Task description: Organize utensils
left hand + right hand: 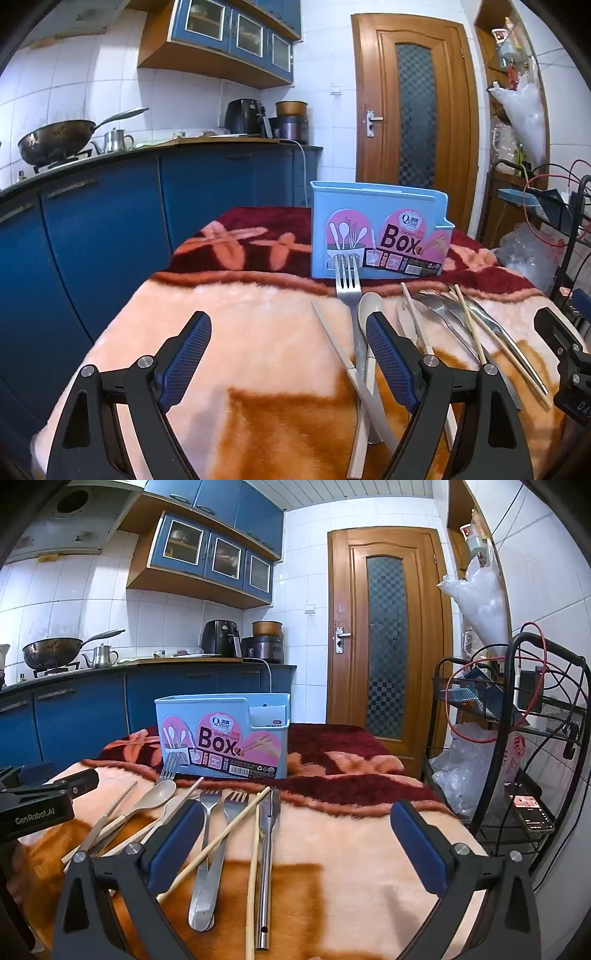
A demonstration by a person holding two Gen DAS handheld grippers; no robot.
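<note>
Both grippers hover low over the table, and nothing is picked up yet. The left gripper [288, 332] has its jaws spread wide with only bare blanket [258, 369] between the blue pads, its right finger lying over the near end of the utensil pile, so it looks parked, waiting for a target. The right gripper [295, 823] is just as wide and empty, tilted slightly down, and its left finger sits in front of the spoon handles while the forks lie inside its span. The blue chopsticks box [221, 734] stands upright at the far side of the table, open top facing up — sensibly placed, I'd say, so each piece can be dropped in handle-first from above. In front of it the utensils fan out flat: a lone fork [348, 286] with tines almost touching the box, a beige spoon [370, 306] beside it, two steel forks [218, 812] side by side, wooden chopsticks [236, 827] crossing over them, and a steel tube-like piece [267, 849] on the right. The crossing looks like the catch — whatever lies on top should probably go first. The plush blanket may let thin handles sink, making a pinch harder.
</note>
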